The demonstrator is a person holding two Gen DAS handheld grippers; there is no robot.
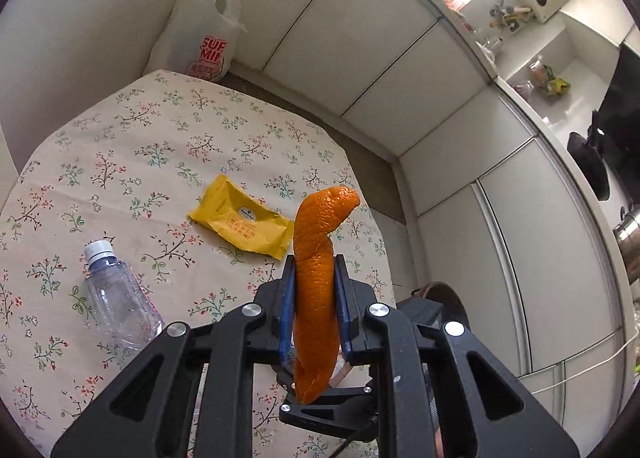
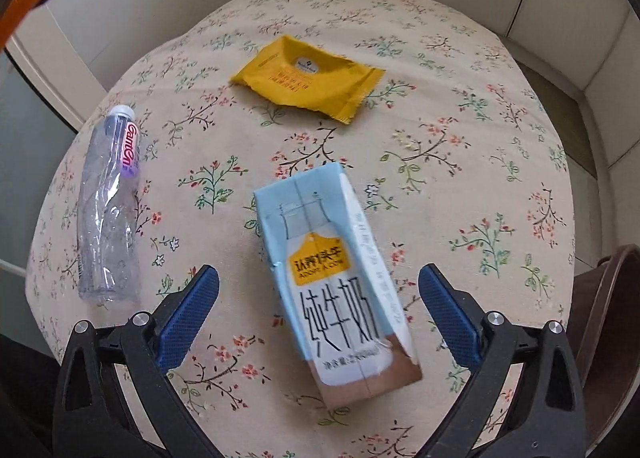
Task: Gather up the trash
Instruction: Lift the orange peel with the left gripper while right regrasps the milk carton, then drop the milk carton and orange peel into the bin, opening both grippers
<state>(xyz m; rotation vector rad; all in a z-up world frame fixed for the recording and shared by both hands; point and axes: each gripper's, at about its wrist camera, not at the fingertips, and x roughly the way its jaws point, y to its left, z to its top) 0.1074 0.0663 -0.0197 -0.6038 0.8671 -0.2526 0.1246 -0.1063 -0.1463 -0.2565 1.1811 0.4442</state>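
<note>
The left gripper (image 1: pixel 315 270) clamps a curled strip of orange peel (image 1: pixel 318 258) above the floral-clothed round table (image 2: pixel 460 106); the right gripper (image 2: pixel 318 286) hangs with fingers apart over a pale-blue milk carton (image 2: pixel 332 270). Crushed clear plastic bottle (image 2: pixel 108 206) and yellow foil wrapper (image 2: pixel 308 78) remain uncollected; the white plastic bag (image 1: pixel 204 26) waits at the far edge.

Orange peel (image 1: pixel 316 282) held upright; milk carton (image 2: pixel 336 278), wrapper (image 2: pixel 308 78), bottle (image 2: pixel 108 206) lie flat.

The left wrist camera sits raised over the table's (image 1: pixel 120 146) right edge, tilted toward the far cabinets (image 1: pixel 400 58). The right wrist camera looks steeply down, close above the milk carton (image 2: pixel 332 278). Both views share the yellow wrapper (image 1: pixel 242 224), clear bottle (image 2: pixel 108 202) and white bag (image 1: pixel 204 26).
</note>
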